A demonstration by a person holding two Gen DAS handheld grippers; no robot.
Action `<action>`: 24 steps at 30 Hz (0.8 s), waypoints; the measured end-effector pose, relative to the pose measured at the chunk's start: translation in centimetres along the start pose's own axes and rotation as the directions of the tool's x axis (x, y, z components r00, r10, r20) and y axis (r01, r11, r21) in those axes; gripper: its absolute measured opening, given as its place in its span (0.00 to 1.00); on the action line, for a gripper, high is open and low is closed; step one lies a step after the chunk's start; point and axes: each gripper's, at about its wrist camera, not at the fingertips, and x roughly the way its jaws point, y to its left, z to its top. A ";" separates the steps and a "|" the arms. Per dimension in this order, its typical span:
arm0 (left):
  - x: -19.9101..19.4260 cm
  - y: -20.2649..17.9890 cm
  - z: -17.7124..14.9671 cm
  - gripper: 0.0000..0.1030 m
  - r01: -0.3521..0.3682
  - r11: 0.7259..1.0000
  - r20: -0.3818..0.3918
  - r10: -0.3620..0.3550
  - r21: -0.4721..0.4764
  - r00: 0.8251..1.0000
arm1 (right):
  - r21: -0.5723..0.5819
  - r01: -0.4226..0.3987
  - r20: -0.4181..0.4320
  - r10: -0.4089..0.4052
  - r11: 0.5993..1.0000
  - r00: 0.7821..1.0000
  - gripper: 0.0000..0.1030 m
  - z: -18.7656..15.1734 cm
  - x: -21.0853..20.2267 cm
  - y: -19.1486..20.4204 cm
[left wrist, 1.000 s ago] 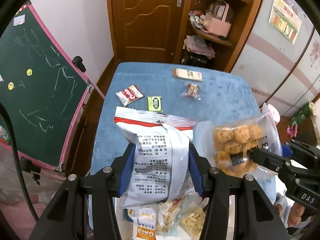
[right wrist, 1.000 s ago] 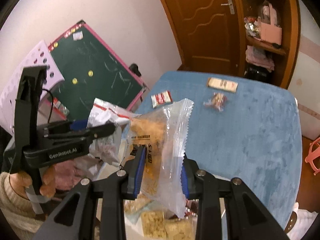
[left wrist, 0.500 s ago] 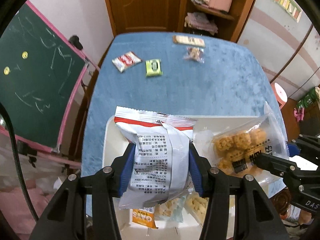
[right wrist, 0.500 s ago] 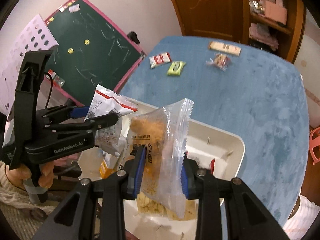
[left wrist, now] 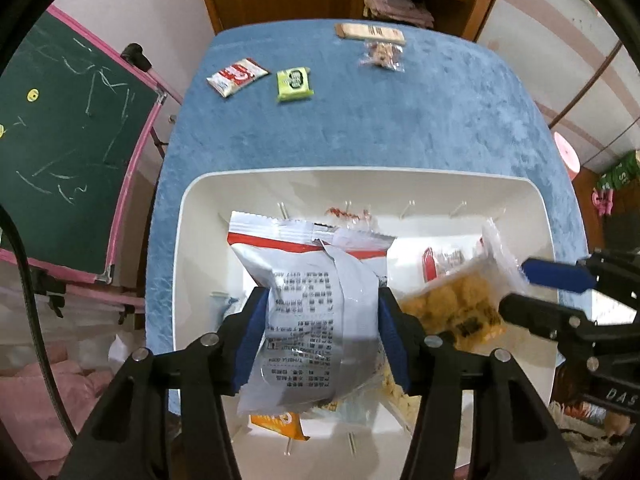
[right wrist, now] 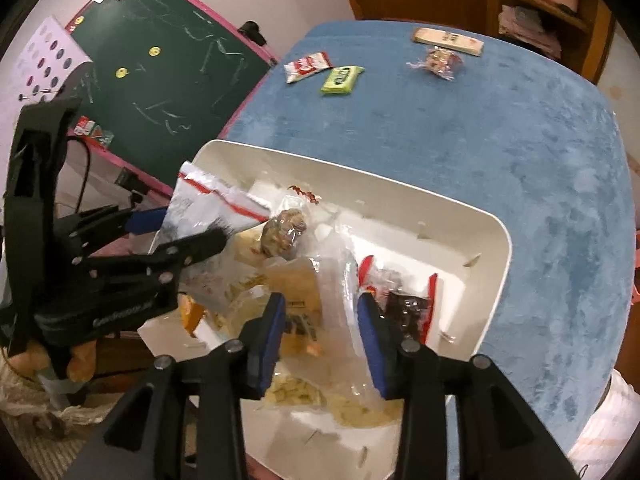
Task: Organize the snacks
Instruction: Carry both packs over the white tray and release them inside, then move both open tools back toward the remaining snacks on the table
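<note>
My left gripper point(left wrist: 320, 332) is shut on a silver snack bag point(left wrist: 316, 292) with a red stripe and holds it over the white bin point(left wrist: 360, 176). It also shows in the right wrist view point(right wrist: 208, 204). My right gripper point(right wrist: 322, 340) has its jaws apart. The clear bag of golden puffs point(left wrist: 456, 308) hangs blurred between them, tilting down into the bin point(right wrist: 472, 216). Other snack packets lie in the bin under both bags.
On the blue table point(left wrist: 400, 120) lie a red-white packet point(left wrist: 236, 77), a green packet point(left wrist: 295, 84), a clear candy bag point(left wrist: 382, 56) and a tan bar point(left wrist: 370, 33). A green chalkboard point(left wrist: 68, 140) stands left of the table. Shelves stand behind it.
Both grippers have dropped toward the bin. My right gripper's jaws have spread and the puff bag is slipping down into the bin. The left still grips the silver bag.
</note>
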 end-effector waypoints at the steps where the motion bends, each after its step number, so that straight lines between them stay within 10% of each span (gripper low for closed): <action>1: 0.0 -0.1 -0.1 0.63 -0.011 1.000 -0.005 0.011 0.001 1.000 | 0.011 0.001 0.001 -0.001 1.000 1.000 0.42 0.0 0.0 -0.2; 3: 0.0 -0.2 -0.1 0.75 -0.026 1.000 -0.001 0.026 0.000 1.000 | 0.020 -0.006 0.005 0.006 1.000 1.000 0.44 0.0 -0.1 -0.5; 24: 0.1 -0.1 0.8 0.76 -0.032 0.999 -0.007 0.032 0.012 0.999 | -0.031 0.004 0.076 -0.001 1.000 0.997 0.44 0.7 -1.2 0.6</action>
